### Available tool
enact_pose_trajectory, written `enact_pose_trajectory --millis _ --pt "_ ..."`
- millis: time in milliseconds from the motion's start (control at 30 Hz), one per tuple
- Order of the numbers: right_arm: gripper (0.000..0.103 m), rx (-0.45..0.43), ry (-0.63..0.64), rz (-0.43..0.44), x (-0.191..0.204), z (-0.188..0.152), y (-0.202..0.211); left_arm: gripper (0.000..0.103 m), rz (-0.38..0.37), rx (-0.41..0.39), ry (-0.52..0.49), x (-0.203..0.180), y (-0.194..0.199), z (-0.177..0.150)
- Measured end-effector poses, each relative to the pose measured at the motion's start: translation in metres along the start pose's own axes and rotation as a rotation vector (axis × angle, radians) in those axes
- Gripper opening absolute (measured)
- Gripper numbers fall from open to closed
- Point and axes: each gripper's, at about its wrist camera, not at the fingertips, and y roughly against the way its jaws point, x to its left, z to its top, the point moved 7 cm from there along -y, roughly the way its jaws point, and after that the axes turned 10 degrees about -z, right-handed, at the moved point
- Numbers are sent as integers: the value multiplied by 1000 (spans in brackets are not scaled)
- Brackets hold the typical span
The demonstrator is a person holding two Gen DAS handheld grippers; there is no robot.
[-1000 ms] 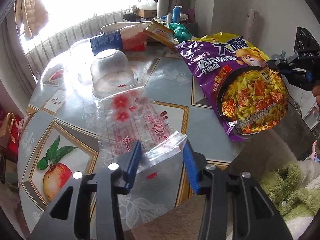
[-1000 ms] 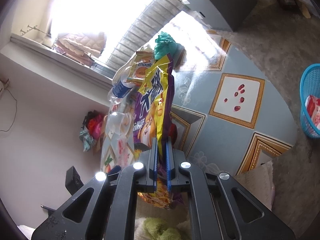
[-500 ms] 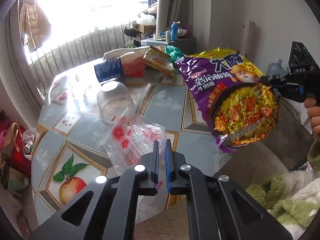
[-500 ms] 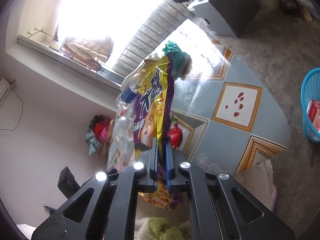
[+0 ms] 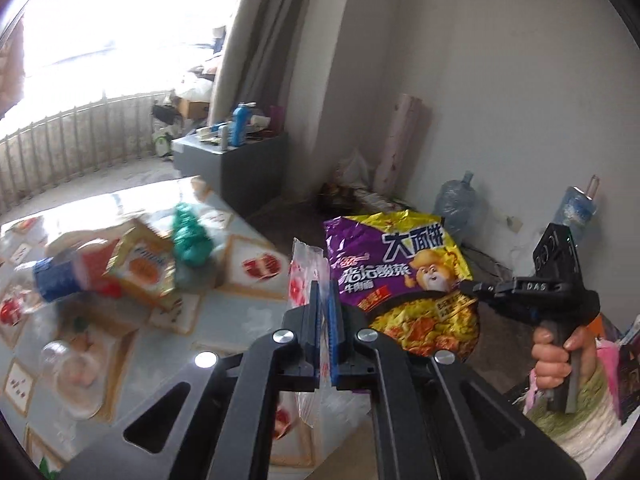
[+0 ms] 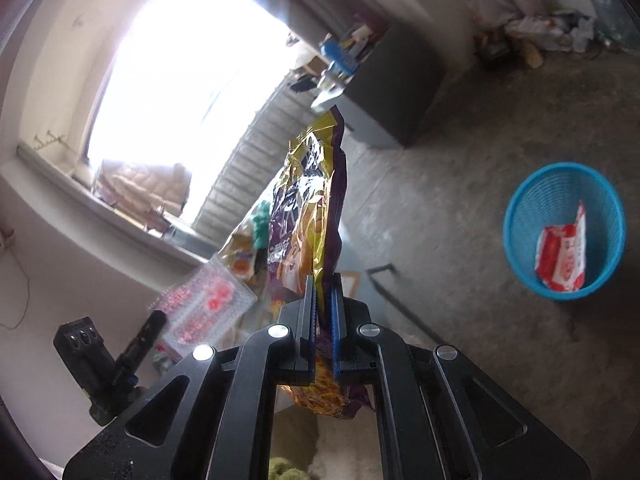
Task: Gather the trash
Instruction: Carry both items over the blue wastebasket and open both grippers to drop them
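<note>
In the left wrist view, the left gripper (image 5: 325, 320) is sitting at lower centre, its 2 blue-lined fingers (image 5: 314, 320) pressing together on a clear bag (image 5: 301, 276) printed with red shapes; the bag is rising above the fingertips and trailing out below them. At centre right, the noodle bag (image 5: 404, 280), purple and yellow, is hanging in the air, pinched at its right edge by the right gripper (image 5: 466, 286), which a hand (image 5: 554, 354) is gripping at the far right. At the left of the frame, the table (image 5: 248, 312) is carrying a blurred yellow packet (image 5: 140, 268), a teal wad (image 5: 190, 238), a bottle (image 5: 64, 280) with a blue label and a clear bowl (image 5: 74, 368) at lower left.

In the right wrist view, the right gripper (image 6: 323, 312) is standing at lower centre, fingers (image 6: 308, 312) clamping narrowly on the noodle bag (image 6: 308, 216), which is sticking up toward the middle of the frame and bulging out beneath the fingers. At the right, a blue basket (image 6: 520, 236) is standing on the floor with a red and white wrapper (image 6: 564, 260) inside it. At the lower left, the left gripper (image 6: 154, 320) is holding the clear bag (image 6: 204, 308), well apart from the basket.
</note>
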Motion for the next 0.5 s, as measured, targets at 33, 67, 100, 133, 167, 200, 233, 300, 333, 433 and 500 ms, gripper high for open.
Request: enact_pose_trajectory --millis 33,67,100,133,167,200,233,300,333,433,500 --pt "4 -23 -19 -21 -11 7 7 3 -32 11 -9 -8 -16 9" --pt "4 -48 -41 -50 -23 14 15 3 -65 24 -17 -18 -34 18" --pt "4 -74 -58 -85 -35 21 22 3 -104 36 -21 -28 -54 28" --pt "4 -102 -75 -132 -49 28 30 3 -148 52 -20 -38 -73 35" --pt "4 -122 -85 -167 -58 33 35 3 -185 70 -14 -47 -91 41" --pt "4 -144 -99 -207 -71 37 41 3 -223 89 -3 -55 -111 47" --pt "4 -160 -112 -241 -81 41 44 3 -259 111 9 -64 -132 51" --pt "4 -185 -132 -319 -102 44 48 3 -304 160 27 -77 -173 55" --pt "4 -191 -140 -367 -113 47 46 3 -323 190 37 -84 -195 55" --pt "4 -179 -163 -460 -138 48 29 3 -347 300 88 -93 -261 46" --pt "4 -159 -174 -530 -160 45 11 3 -355 375 120 -94 -306 33"
